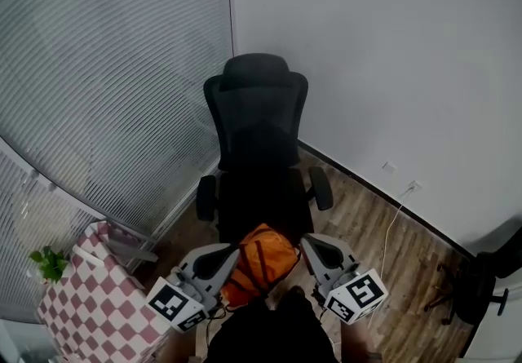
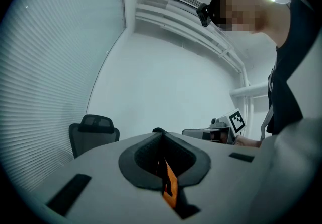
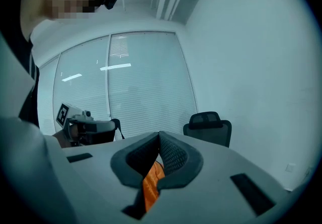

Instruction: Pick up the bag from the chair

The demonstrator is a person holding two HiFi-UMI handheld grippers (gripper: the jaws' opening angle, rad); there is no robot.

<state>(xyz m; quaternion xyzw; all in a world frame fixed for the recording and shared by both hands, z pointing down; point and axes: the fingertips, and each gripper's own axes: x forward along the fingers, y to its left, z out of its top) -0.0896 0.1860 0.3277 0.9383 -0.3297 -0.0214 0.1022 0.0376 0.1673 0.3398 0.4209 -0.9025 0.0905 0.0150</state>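
The orange bag (image 1: pixel 263 259) hangs in front of the black office chair (image 1: pixel 257 149), off its seat and close to the person. My left gripper (image 1: pixel 232 254) holds the bag's left side and my right gripper (image 1: pixel 304 242) its right side. In the left gripper view the jaws (image 2: pixel 162 160) are shut, with an orange strap (image 2: pixel 170 188) pinched between them. In the right gripper view the jaws (image 3: pixel 160 152) are likewise shut on orange fabric (image 3: pixel 151 185). The chair shows behind each gripper, as chair (image 2: pixel 93 135) and chair (image 3: pixel 209 127).
A table with a red-and-white checked cloth (image 1: pixel 94 296) and a small plant (image 1: pixel 49 263) stand at the lower left by the blinds (image 1: pixel 106 68). Another black chair (image 1: pixel 477 280) is at the right edge. A white cable (image 1: pixel 394 227) runs along the wooden floor.
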